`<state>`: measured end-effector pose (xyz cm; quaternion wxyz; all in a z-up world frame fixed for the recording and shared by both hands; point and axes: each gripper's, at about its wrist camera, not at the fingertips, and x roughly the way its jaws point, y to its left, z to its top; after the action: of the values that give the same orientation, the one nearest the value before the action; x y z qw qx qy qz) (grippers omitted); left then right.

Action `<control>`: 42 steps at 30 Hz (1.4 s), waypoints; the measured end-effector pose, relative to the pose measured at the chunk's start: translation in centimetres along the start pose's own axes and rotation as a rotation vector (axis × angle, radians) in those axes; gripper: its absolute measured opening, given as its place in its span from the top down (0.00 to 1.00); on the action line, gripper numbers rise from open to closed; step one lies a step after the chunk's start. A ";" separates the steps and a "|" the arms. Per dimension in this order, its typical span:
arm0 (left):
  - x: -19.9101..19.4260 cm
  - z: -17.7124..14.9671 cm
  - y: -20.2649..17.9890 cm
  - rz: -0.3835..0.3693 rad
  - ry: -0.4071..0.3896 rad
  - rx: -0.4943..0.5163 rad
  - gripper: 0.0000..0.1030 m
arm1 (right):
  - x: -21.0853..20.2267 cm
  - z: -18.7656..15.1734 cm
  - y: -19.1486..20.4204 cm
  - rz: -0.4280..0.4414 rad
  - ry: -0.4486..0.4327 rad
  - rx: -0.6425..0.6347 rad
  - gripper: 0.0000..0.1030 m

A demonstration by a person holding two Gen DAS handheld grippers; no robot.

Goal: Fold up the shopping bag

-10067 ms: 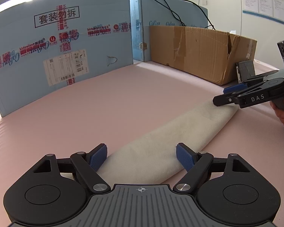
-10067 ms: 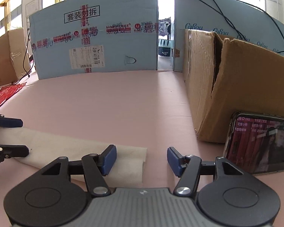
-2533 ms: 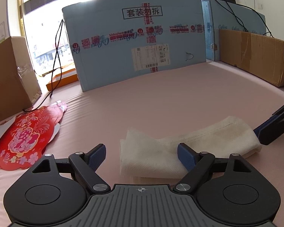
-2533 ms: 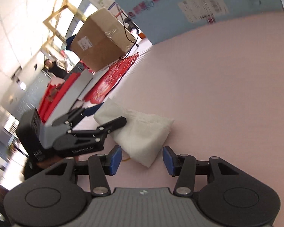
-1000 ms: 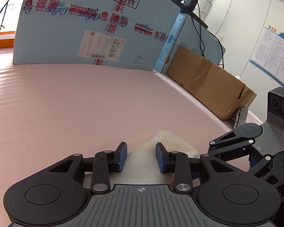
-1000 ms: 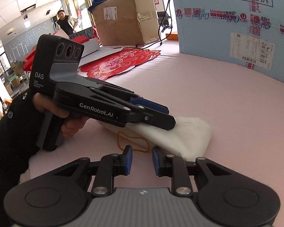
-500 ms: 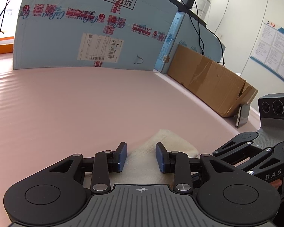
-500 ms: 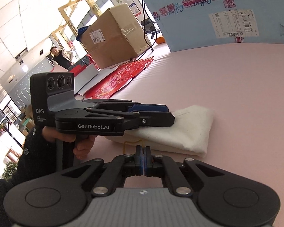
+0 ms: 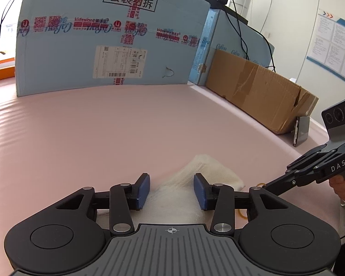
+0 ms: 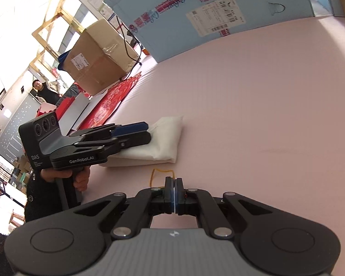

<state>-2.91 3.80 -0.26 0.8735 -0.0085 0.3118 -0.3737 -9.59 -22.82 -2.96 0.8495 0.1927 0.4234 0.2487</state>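
Since the pink table (image 9: 149,119) is wide and bare ahead, w/ the blue carton (image 9: 103,41) at the back and the brown box (image 9: 260,92) plus a propped phone (image 9: 301,130) along the right edge, there is plenty of room fwd and left, much less to the right. The folded shopping bag (image 10: 163,138), a white cloth packet, lies flat mid-table, and the left gripper (image 9: 171,189) sits over its near end w/ its blue pads spread apart, touching cloth but not pinching it. The right gripper (image 10: 173,192) has its pads pressed together on a yellow rubber band (image 10: 159,174) lying just beside the bag's near edge. Likely risks: w/ nothing clamping the packet, the folds could spring open, or the band could snap free and skid the bag once stretched.
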 end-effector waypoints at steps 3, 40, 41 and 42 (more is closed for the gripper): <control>0.1 0.0 0.0 0.002 0.001 -0.004 0.57 | 0.0 0.8 -0.5 -0.019 0.021 0.023 0.99; -0.3 0.1 -2.8 0.069 -0.047 0.129 0.35 | 3.3 5.5 -1.0 0.042 0.165 0.001 0.99; -0.2 0.1 -2.8 0.068 -0.043 0.131 0.35 | 3.4 5.5 -1.1 0.051 0.166 0.007 0.99; -0.1 0.1 -2.9 0.066 -0.039 0.132 0.35 | 3.4 5.5 -1.2 0.058 0.166 0.012 0.99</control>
<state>-4.78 1.71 0.57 0.8899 0.0522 0.2697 -0.3641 -3.03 -22.40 -2.60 0.8029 0.1886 0.4879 0.2858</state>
